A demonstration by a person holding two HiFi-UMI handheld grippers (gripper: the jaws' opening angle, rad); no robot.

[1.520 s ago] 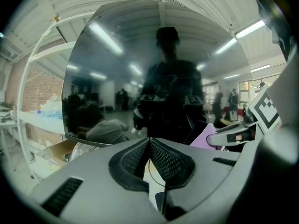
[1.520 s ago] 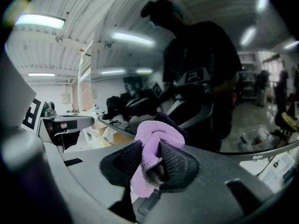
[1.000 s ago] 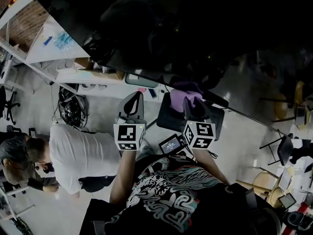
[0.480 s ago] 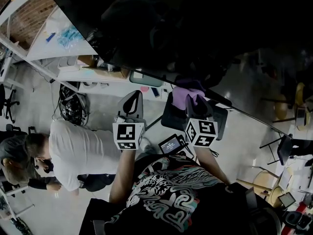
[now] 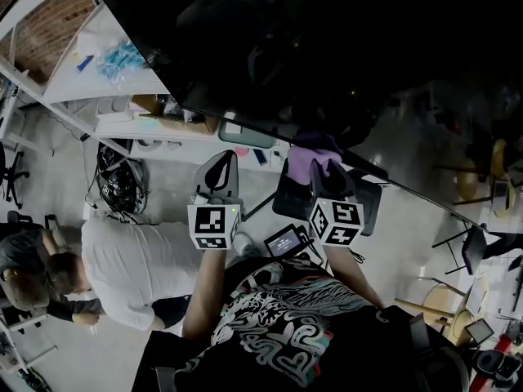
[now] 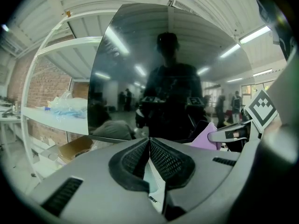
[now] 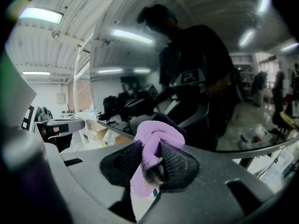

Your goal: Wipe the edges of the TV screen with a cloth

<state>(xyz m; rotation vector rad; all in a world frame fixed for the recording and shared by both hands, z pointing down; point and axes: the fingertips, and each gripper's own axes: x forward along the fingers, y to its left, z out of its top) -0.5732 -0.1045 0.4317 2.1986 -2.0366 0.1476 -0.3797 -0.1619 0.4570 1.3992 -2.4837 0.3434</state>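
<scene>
Purple cloth (image 7: 157, 135), pinched between the right gripper (image 7: 152, 157) jaws, could drag free on the TV screen (image 5: 327, 55) edge; left gripper (image 6: 149, 150) jaws closed, empty.

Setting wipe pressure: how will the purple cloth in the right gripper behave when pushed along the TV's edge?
Probably floppy: the purple cloth bunches and folds above the right gripper, so it should squash against the TV screen. Its fuzzy pile likely drags, not slips. Pinched tight, it seems unlikely to pull free.
</scene>
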